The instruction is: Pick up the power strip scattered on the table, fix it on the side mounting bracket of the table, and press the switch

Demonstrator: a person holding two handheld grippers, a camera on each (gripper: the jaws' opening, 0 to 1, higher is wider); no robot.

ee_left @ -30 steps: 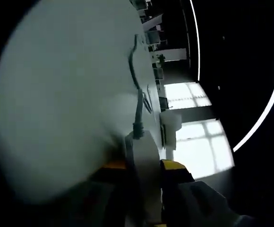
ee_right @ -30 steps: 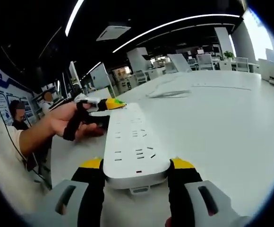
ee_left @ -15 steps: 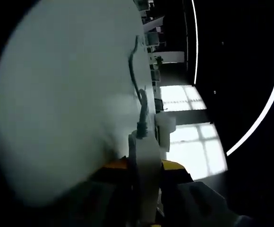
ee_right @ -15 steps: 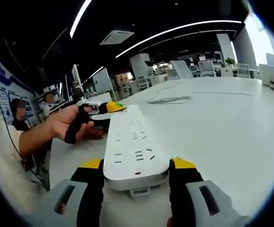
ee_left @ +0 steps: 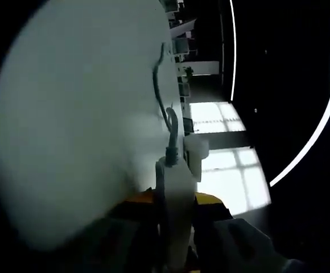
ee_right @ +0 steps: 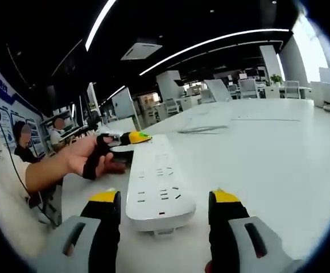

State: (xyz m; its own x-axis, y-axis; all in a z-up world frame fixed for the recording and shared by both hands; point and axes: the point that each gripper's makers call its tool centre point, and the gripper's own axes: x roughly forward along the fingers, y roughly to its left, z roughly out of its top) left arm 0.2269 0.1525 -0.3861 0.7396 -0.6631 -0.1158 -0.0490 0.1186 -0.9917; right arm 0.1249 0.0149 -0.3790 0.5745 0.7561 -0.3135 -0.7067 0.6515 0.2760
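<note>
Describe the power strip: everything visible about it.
The power strip is a long, white, smooth plastic bar with rows of socket holes on top, held just above the white table. Its near end sits between the open right claw's jaws, with gaps either side. The left claw is shut on the far end, where a dark cable leaves it and trails over the table.

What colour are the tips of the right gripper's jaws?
Yellow, on black jaws of the right gripper; clearest in the right gripper view.

Dim open office (curved ceiling lights (ee_right: 210, 42))
</note>
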